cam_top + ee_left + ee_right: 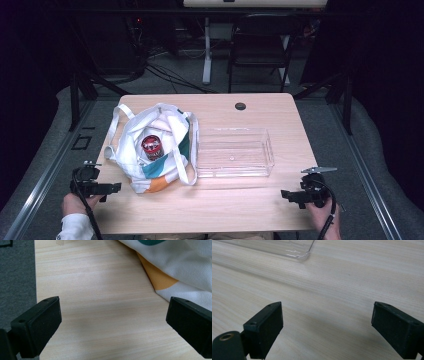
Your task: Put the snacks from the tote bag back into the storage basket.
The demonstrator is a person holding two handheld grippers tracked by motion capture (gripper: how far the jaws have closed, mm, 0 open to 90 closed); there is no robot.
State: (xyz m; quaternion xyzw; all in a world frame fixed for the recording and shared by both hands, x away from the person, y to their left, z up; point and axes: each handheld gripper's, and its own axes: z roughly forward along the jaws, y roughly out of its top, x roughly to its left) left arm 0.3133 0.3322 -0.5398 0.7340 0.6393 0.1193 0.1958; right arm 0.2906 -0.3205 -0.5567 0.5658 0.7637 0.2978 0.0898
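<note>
Two claws sit low in the high view, one at each bottom corner of the tabletop (220, 210). At lower left, the left claw (116, 188) has its jaws spread wide with nothing between them; its own view shows bare wood between the pads and the orange and white cloth of the bag (175, 267) at upper right, near the right-hand jaw. At lower right, the right claw (285, 194) is also wide and holds nothing, with the corner of the clear tray (297, 252) at the top of its view. In the high view the bag (167, 172) lies left of centre with a red-topped can (152, 146) inside it. The tray (235, 152) lies just beside the bag, at centre right.
</note>
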